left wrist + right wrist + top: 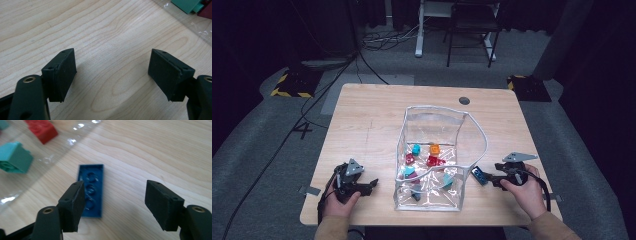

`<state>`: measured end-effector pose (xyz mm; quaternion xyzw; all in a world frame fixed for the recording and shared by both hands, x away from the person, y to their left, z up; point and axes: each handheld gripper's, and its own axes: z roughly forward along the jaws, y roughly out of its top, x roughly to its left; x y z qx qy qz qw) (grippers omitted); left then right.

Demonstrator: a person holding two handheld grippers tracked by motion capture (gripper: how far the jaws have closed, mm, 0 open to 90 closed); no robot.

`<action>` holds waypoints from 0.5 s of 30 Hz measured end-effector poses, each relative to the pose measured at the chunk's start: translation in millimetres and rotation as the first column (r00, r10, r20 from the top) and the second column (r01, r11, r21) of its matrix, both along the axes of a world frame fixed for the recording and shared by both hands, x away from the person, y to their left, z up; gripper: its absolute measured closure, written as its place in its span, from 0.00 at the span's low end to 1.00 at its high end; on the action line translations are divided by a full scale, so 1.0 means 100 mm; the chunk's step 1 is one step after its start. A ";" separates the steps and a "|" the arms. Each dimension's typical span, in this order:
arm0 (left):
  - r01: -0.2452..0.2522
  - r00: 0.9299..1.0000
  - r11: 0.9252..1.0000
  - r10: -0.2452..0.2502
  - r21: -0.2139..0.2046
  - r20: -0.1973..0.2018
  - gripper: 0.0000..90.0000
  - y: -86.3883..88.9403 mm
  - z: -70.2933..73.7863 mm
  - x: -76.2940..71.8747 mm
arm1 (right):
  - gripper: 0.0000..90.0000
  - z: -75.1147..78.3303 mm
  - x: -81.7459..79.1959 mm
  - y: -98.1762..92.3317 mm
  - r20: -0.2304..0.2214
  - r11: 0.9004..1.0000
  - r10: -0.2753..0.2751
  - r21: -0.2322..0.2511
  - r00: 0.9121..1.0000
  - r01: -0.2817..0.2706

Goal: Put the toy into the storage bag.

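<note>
High view: pale wooden table (pixel 377 112) on grey carpet (pixel 257 130), dark room. Blue brick (pixel 91 188) flat on bare wood beside clear bag (pixel 432 200). Right gripper (pixel 113 205) wide, empty; left gripper (pixel 112 72) likewise.

Light fell from above onto the pale wood-grain surface (pixel 367 120), which stood bright while the grey carpeted floor (pixel 252 130) and the room behind sank into near-black. The high view was soft and low in detail. White glare streaked the clear plastic zip bag (pixel 472 131) and glinted on its film in both gripper views. Soft, short shadows lay beneath the left tongs (pixel 112 72) and the right tongs (pixel 113 203). In the right gripper view the dark blue flat studded brick (pixel 92 186) was fairly sharp, while the near jaws and far corners blurred.
</note>
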<state>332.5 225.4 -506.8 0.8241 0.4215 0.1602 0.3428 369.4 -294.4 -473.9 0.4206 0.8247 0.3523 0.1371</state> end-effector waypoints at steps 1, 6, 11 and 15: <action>0.000 1.000 1.000 0.000 0.000 0.001 0.25 0.00 0.00 0.00 | 0.36 0.01 0.00 0.03 0.004 1.000 0.011 0.002 1.000 -0.011; 0.000 1.000 1.000 0.000 0.000 0.001 0.25 0.00 0.00 0.00 | 0.36 -0.03 0.01 0.18 0.005 0.999 0.046 -0.022 0.999 -0.046; 0.000 1.000 1.000 0.000 0.001 0.001 0.25 0.00 0.00 0.00 | 0.45 -0.14 0.03 0.28 -0.009 0.996 0.074 -0.051 0.997 -0.074; 0.000 1.000 1.000 0.000 0.001 0.001 0.25 0.00 0.00 0.00 | 0.61 -0.17 0.03 0.29 0.018 0.993 0.079 -0.084 0.997 -0.078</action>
